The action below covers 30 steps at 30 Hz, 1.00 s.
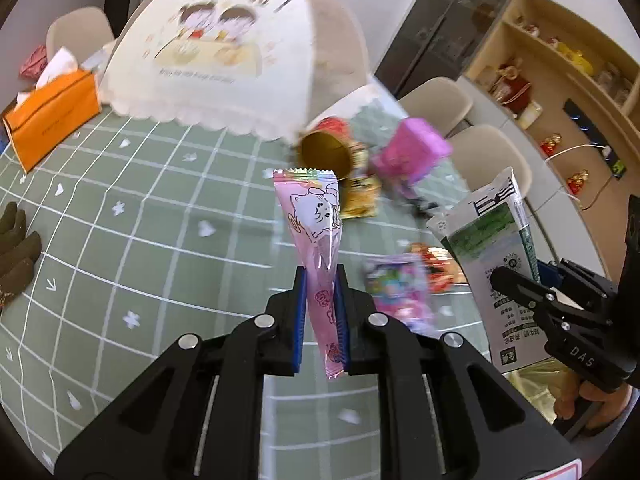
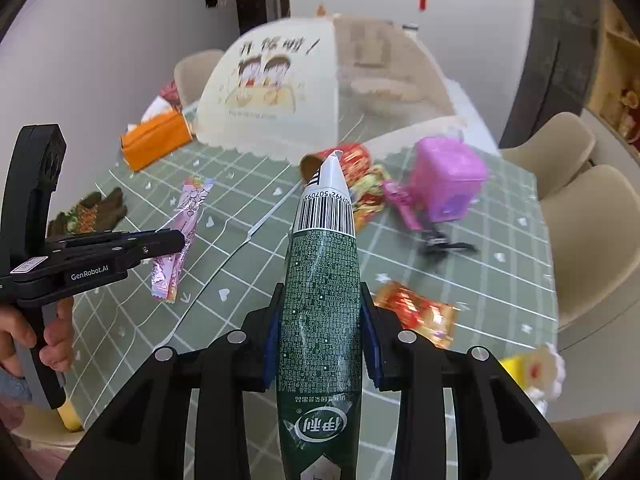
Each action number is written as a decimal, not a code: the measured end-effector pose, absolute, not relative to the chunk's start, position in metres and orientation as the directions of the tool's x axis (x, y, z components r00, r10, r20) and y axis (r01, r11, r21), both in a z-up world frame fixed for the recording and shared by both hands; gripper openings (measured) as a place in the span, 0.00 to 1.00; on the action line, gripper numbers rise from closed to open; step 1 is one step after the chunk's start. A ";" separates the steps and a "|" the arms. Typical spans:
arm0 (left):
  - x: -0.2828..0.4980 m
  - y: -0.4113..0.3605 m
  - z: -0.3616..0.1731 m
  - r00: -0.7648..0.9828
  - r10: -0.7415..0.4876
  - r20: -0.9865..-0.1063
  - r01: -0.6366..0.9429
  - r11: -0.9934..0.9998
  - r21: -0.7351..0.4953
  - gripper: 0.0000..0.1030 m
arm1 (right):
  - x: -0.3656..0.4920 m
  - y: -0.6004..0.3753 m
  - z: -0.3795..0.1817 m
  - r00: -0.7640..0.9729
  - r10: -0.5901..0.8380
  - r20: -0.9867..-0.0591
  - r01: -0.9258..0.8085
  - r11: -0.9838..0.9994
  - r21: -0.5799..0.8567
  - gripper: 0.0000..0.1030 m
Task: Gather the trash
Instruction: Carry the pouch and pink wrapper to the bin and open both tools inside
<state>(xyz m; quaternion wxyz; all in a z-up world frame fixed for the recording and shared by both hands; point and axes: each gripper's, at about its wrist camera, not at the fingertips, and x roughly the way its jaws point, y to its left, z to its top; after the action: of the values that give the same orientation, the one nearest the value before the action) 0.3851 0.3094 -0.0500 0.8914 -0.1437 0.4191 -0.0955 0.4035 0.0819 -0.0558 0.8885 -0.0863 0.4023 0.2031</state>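
Left hand-held gripper (image 1: pixel 321 280) is clamped on the pink wrapper (image 1: pixel 320 236); right hand-held gripper (image 2: pixel 320 308) is clamped on the squashed milk pouch (image 2: pixel 320 280) — both pieces held up off the green tabletop (image 1: pixel 140 220). No bin in view, so carry level and keep the clamp firm; the wrapper is thin and could slip. More wrappers (image 2: pixel 416 312) lie ahead-right of the right hand-held gripper — grab those next.

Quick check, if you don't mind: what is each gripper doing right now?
Left gripper: closed on the pink snack wrapper, held above the table.
Right gripper: closed on the green milk pouch, also lifted.
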 end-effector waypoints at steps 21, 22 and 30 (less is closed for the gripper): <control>0.278 0.068 0.046 0.677 -0.378 -0.631 0.282 0.926 -0.252 0.12 | 0.252 -0.147 0.026 0.798 0.147 -0.584 -0.217 0.975 -0.050 0.32; 0.272 0.055 0.048 0.676 -0.385 -0.628 0.298 0.923 -0.246 0.12 | 0.244 -0.160 0.027 0.805 0.135 -0.578 -0.202 0.978 -0.053 0.32; 0.237 -0.037 0.043 0.635 -0.449 -0.628 0.403 0.887 -0.226 0.12 | 0.199 -0.231 0.027 0.838 0.063 -0.542 -0.109 0.993 -0.052 0.32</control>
<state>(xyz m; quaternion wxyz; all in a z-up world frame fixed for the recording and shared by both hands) 0.2368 -0.0365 0.0434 0.9036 -0.0323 0.3562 -0.2359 0.1990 -0.2307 0.0272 0.9578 -0.0405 0.2810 0.0450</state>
